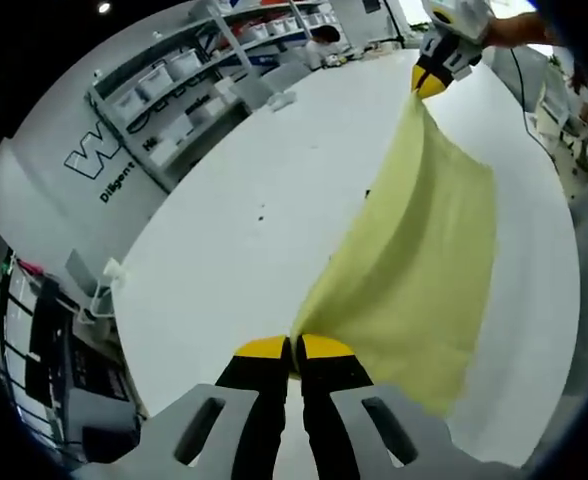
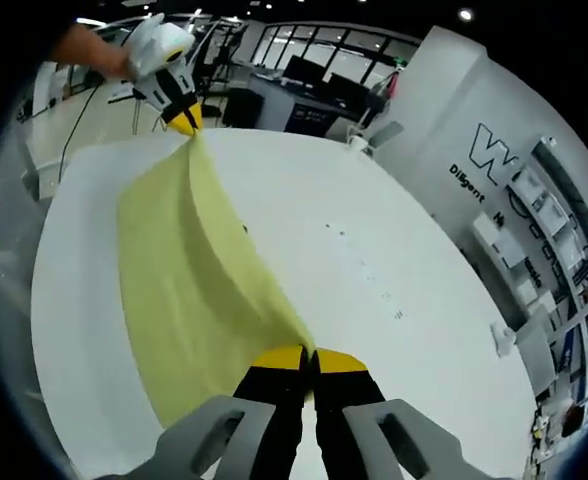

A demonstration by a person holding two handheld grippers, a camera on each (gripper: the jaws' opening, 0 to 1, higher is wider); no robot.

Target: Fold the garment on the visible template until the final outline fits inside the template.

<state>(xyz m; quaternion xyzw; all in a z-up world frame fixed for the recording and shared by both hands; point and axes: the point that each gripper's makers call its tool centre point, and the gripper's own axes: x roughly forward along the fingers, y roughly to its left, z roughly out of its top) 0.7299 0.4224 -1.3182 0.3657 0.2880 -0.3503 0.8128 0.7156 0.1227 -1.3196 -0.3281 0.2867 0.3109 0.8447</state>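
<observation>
A pale yellow garment hangs stretched above the white table. My left gripper is shut on one corner of it at the bottom of the left gripper view. At the top right of that view the right gripper pinches the far corner. In the right gripper view the garment runs from my right gripper, shut on its near corner, up to the left gripper at the top left. The cloth sags between the two and its lower edge drapes toward the table.
Shelves with white bins stand behind the table, beside a wall with dark lettering. Small dark marks dot the tabletop. A person's hand holds the far gripper. Desks and windows lie beyond the table.
</observation>
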